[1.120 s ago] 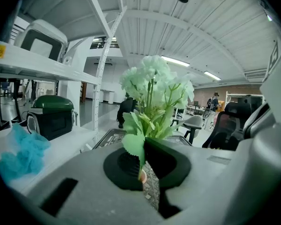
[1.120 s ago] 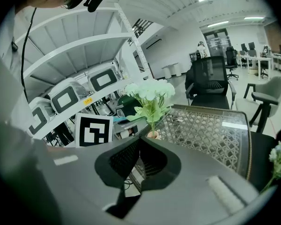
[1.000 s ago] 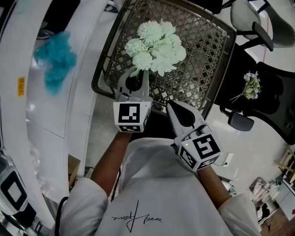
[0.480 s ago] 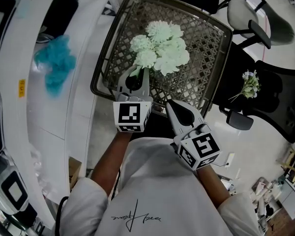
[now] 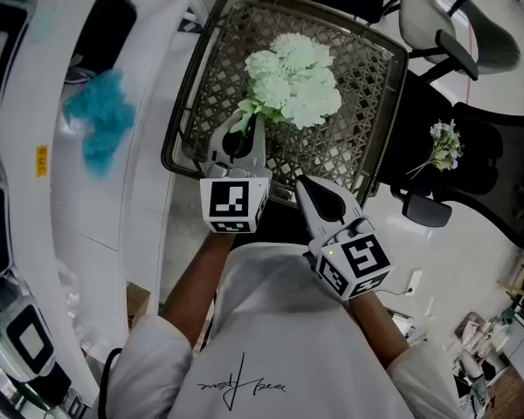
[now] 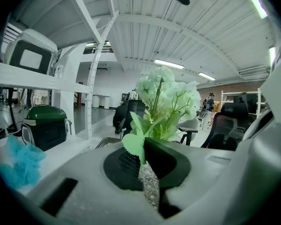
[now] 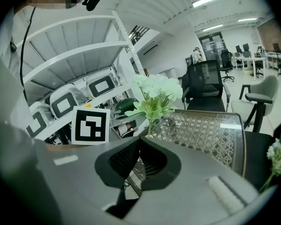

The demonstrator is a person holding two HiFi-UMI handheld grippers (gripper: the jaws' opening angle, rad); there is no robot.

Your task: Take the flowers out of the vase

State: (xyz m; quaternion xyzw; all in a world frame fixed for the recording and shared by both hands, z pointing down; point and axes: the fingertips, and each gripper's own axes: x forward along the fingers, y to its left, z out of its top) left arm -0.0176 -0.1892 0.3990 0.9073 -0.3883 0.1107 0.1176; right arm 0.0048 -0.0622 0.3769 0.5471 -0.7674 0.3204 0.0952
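A bunch of pale green flowers (image 5: 297, 81) hangs over the wicker table (image 5: 380, 103). My left gripper (image 5: 251, 122) is shut on its stems just below a green leaf. In the left gripper view the flowers (image 6: 166, 102) rise straight out of the closed left gripper (image 6: 143, 150). I see no vase in any view. My right gripper (image 5: 304, 185) hovers at the table's near edge, to the right of the left one, shut with nothing in it. In the right gripper view the right gripper (image 7: 139, 143) points at the table, with the flowers (image 7: 154, 95) beyond it.
The wicker table has a dark raised rim (image 5: 182, 116). A white shelf unit on the left carries a teal fluffy thing (image 5: 100, 116) and a green appliance (image 6: 44, 125). A black office chair on the right holds a small bouquet (image 5: 444, 149). A grey chair (image 5: 454, 24) stands behind.
The flowers have shifted a little up and to the right in the head view, and a leaf now shows at the left gripper's tips. The right gripper has stayed put.
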